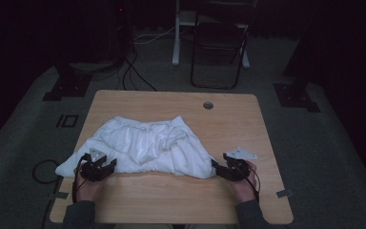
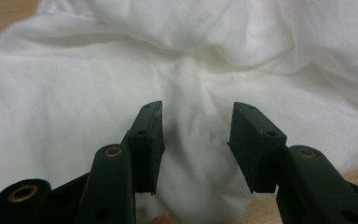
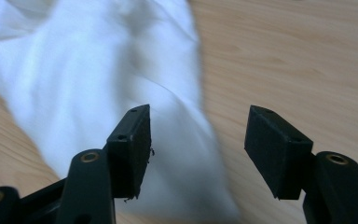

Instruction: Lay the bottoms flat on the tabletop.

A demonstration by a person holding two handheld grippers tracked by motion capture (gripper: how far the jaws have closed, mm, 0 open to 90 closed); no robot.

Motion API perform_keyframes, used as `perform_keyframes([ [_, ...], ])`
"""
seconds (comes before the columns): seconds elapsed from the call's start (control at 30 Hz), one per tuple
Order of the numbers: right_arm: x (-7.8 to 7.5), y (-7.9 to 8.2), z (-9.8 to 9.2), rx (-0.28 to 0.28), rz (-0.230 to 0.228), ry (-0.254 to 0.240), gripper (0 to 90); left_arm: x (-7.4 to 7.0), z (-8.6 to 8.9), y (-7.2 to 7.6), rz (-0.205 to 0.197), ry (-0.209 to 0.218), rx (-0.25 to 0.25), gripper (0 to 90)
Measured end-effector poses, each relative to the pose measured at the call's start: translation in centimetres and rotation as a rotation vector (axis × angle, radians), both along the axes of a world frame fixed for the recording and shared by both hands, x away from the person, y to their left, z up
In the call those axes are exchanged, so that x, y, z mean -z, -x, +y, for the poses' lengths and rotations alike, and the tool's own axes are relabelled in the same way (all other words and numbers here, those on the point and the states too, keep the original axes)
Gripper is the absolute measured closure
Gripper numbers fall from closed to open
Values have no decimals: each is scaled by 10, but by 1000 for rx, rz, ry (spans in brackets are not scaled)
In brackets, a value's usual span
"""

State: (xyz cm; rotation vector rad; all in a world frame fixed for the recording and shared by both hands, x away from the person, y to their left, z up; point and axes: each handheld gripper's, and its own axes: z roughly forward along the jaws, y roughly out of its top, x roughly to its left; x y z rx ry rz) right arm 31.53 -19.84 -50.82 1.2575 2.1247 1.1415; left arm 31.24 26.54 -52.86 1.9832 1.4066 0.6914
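A crumpled white cloth (image 1: 145,145) lies across the middle of the wooden table (image 1: 228,119). My left gripper (image 1: 106,166) sits at the cloth's near left edge, open, its jaws spread over a fold of the white cloth (image 2: 186,93) with nothing pinched. My right gripper (image 1: 218,167) is at the cloth's near right corner, open; in the right gripper view the white cloth (image 3: 98,79) passes under its left jaw and into the gap, and the right jaw hangs over bare wood. A hand holds each gripper from the table's front edge.
A round cable hole (image 1: 208,105) is set in the table's far right part. A folding chair (image 1: 219,43) and a white post (image 1: 176,33) stand on the dark floor behind the table. Cables (image 1: 133,71) run on the floor at far left.
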Motion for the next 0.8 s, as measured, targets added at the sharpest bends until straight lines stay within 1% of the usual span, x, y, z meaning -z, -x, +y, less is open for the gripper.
perform_keyframes([
  [0.07, -3, -3, 15, -29, -2, 0, 383, 4, -3, -2, 9, -14, 5, 544],
  [0.17, -8, -9, 35, -77, 8, -33, 351, 7, -6, -3, 16, -25, 8, 545],
  [0.27, -12, -16, 55, -103, 9, -25, 335, 9, -7, -4, 20, -25, 11, 548],
  [0.37, -14, -24, 74, -121, 16, -6, 305, 11, -6, -7, 19, -3, 12, 561],
  [0.43, -11, -32, 86, -128, 37, 19, 298, 13, -7, -9, 14, 18, 14, 574],
  [0.5, -4, -39, 96, -136, 62, 41, 310, 14, -9, -12, 11, 39, 22, 591],
  [0.57, 4, -45, 102, -135, 85, 69, 374, 15, -11, -16, 9, 60, 28, 601],
  [0.67, 10, -51, 101, -119, 97, 94, 553, 15, -18, -24, 9, 71, 34, 606],
  [0.7, 10, -52, 99, -119, 93, 97, 610, 15, -21, -27, 10, 72, 35, 608],
  [0.77, 9, -55, 93, -104, 87, 95, 659, 15, -29, -33, 9, 72, 41, 613],
  [0.8, 8, -57, 90, -89, 84, 103, 679, 15, -33, -36, 10, 75, 45, 614],
])
